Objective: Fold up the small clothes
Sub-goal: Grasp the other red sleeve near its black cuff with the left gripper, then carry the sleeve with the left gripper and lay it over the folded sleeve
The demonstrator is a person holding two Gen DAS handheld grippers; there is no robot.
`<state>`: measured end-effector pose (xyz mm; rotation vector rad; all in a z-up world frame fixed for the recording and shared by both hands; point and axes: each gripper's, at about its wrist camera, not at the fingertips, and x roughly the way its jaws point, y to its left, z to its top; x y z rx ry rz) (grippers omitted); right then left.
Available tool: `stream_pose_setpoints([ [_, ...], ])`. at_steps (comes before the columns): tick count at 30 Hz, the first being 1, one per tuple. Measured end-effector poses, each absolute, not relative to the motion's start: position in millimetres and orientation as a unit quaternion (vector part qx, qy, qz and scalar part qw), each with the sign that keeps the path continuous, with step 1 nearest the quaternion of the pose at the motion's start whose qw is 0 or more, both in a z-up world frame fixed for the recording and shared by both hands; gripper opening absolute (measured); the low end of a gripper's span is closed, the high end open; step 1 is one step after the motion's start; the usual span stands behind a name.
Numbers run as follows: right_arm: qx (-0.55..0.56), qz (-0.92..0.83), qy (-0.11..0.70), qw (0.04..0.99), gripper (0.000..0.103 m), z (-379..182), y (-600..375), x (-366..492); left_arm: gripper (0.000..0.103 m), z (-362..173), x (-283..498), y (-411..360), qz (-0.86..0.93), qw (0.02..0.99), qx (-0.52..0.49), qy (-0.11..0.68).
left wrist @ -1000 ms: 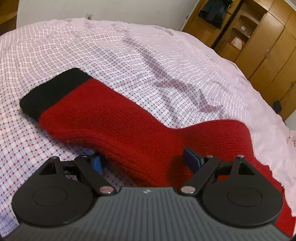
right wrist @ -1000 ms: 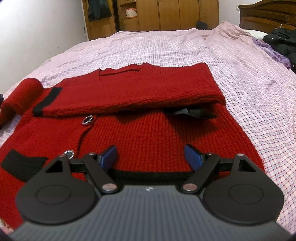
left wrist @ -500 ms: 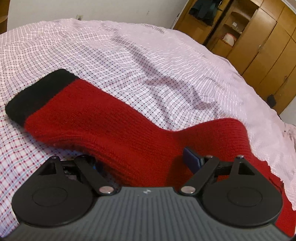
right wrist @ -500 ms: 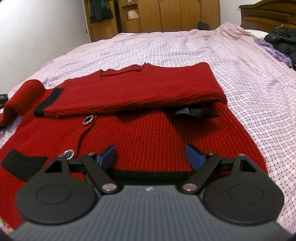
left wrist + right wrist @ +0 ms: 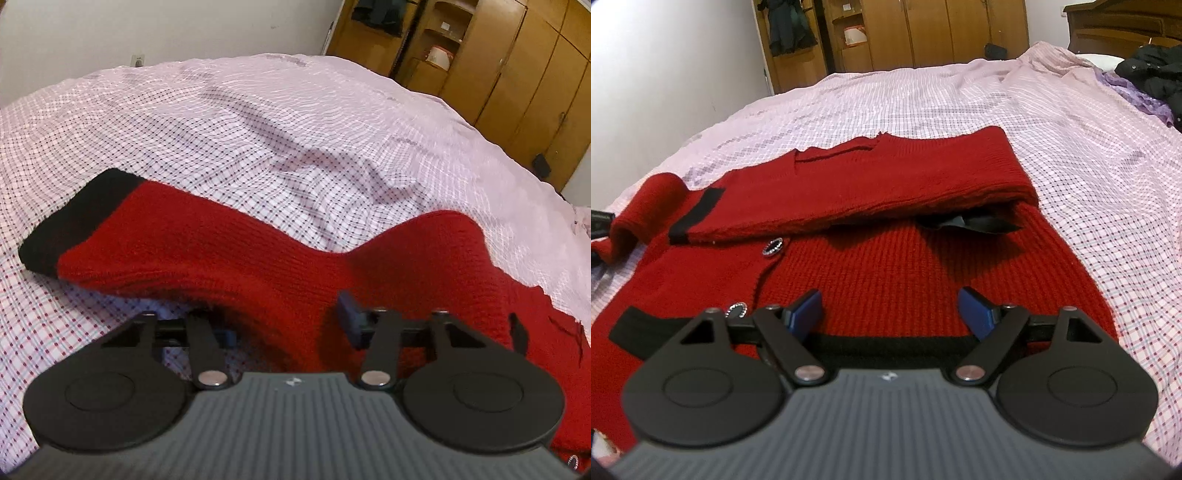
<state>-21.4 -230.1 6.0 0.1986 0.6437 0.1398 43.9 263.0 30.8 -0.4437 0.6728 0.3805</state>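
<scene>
cardigan (image 5: 886, 266), red knit with black trim, lies flat on the checked bedsheet (image 5: 1089, 147), one sleeve (image 5: 849, 192) already laid across the chest. at the far left the other sleeve (image 5: 207, 251) stretches out over the sheet, black cuff (image 5: 77, 221) at its end. the left gripper (image 5: 288, 328) has just been closing on this sleeve near the shoulder; knit bunches between the jaws, but one pad is buried under it, so i cannot tell if the pinch is firm. likely step: folding this sleeve inward, which calls for lifting and carrying it over the body. further right, the right gripper (image 5: 892, 310) hovers over the black hem (image 5: 894, 341), jaws wide apart, empty. the lower left corner of the cardigan is cut off.
</scene>
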Motion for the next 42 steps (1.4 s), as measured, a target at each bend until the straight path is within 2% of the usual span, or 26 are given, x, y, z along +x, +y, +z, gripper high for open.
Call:
stream_pose_setpoints([
  [2,0.1,0.069,0.314,0.941,0.082,7.4,-230.7,-23.1,0.032,35.1,41.0,262.4,0.18,0.905,-0.212,0.32],
  [4,0.101,0.07,0.314,0.941,0.082,9.4,-230.8,-23.4,0.025,44.0,35.3,260.6,0.173,0.913,-0.208,0.306],
  [7,0.108,0.069,0.31,0.942,0.082,13.4,-232.9,-23.9,0.021,60.5,26.4,257.4,0.154,0.924,-0.212,0.278],
  [16,0.121,0.072,0.301,0.943,0.082,17.2,-236.4,-30.6,0.019,102.0,12.9,236.9,0.127,0.944,-0.21,0.223],
  [31,0.139,0.06,0.289,0.945,0.082,20.3,-248.3,-37.0,0.017,140.7,30.7,159.3,0.021,0.956,-0.208,0.206],
  [42,0.157,0.05,0.279,0.946,0.082,19.8,-259.8,-40.0,0.015,158.7,70.0,73.1,-0.038,0.961,-0.183,0.202],
])
